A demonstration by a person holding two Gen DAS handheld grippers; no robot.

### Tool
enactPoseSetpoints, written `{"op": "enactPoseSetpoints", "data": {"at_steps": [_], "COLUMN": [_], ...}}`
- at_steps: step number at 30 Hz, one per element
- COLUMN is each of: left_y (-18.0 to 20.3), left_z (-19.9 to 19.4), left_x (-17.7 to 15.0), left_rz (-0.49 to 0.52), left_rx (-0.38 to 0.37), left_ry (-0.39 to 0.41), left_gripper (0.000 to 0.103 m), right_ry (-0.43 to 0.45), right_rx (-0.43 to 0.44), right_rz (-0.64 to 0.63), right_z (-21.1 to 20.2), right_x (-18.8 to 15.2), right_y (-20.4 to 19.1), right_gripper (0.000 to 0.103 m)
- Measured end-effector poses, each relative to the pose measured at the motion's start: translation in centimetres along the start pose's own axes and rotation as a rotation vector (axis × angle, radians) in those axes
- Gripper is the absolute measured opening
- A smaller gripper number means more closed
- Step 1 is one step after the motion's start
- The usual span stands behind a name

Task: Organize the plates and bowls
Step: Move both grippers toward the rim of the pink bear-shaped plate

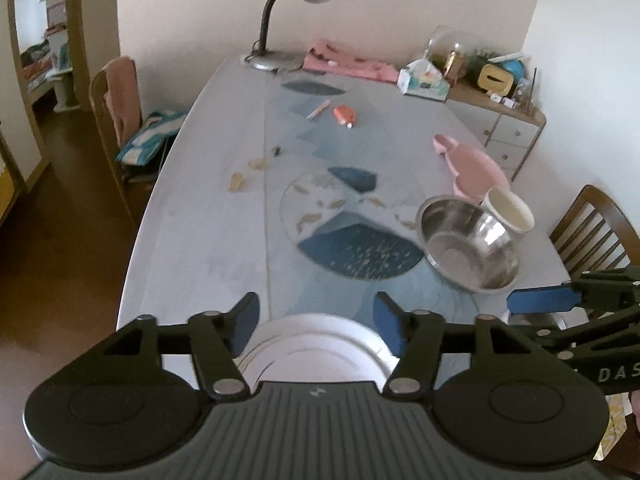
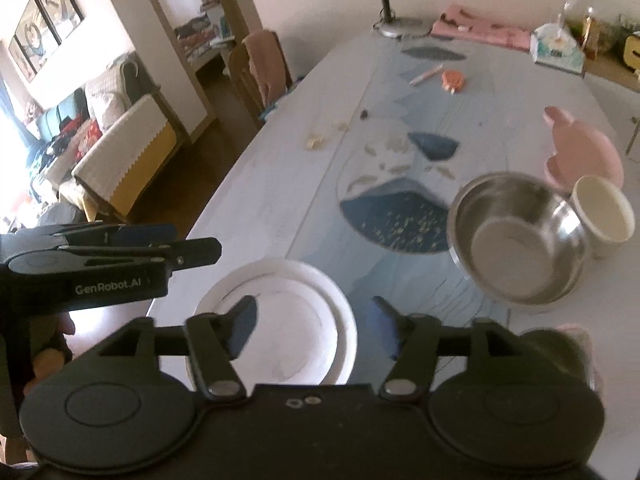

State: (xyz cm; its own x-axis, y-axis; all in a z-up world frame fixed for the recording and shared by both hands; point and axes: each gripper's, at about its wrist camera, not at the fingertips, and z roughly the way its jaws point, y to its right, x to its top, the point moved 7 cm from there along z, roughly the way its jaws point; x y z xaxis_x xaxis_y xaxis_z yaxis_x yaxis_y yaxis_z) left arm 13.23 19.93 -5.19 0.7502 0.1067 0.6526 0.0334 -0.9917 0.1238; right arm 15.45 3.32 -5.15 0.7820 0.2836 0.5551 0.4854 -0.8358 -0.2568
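A white plate (image 1: 316,344) lies near the table's front edge, seemingly on top of another white plate (image 2: 280,320). My left gripper (image 1: 316,300) hovers above it, open, with nothing between its pads. My right gripper (image 2: 314,304) is also open and empty, above the plate's right part. Further right stands a steel bowl (image 1: 468,244) (image 2: 520,236), with a white cup (image 1: 508,208) (image 2: 604,208) touching its far side. Behind them lies a pink animal-shaped plate (image 1: 472,164) (image 2: 584,148). A blue finger (image 1: 540,300) of the right gripper shows at the right edge of the left wrist view.
A patterned blue cloth covers the table (image 1: 200,200). At its far end are a desk lamp (image 1: 276,20), pink fabric (image 1: 348,64) and a tissue box (image 1: 424,80). An orange item (image 1: 344,114) and a pen (image 1: 318,110) lie mid-table. Chairs (image 1: 116,120) (image 1: 596,228) flank the table.
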Motion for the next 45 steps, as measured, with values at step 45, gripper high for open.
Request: {"op": "enactPoseSetpoints", "data": {"at_steps": [45], "left_y": [25.2], "left_z": [25.4], "left_x": [17.5], "left_rz": [0.194], "left_rx": [-0.001], "left_ry": [-0.148], "left_gripper": [0.077], "right_ry": [0.023], "right_rx": [-0.314], "right_rz": [0.226], "right_z": [0.5], "right_x": [13.1], "right_y": [41.2], "right_gripper": [0.098]}}
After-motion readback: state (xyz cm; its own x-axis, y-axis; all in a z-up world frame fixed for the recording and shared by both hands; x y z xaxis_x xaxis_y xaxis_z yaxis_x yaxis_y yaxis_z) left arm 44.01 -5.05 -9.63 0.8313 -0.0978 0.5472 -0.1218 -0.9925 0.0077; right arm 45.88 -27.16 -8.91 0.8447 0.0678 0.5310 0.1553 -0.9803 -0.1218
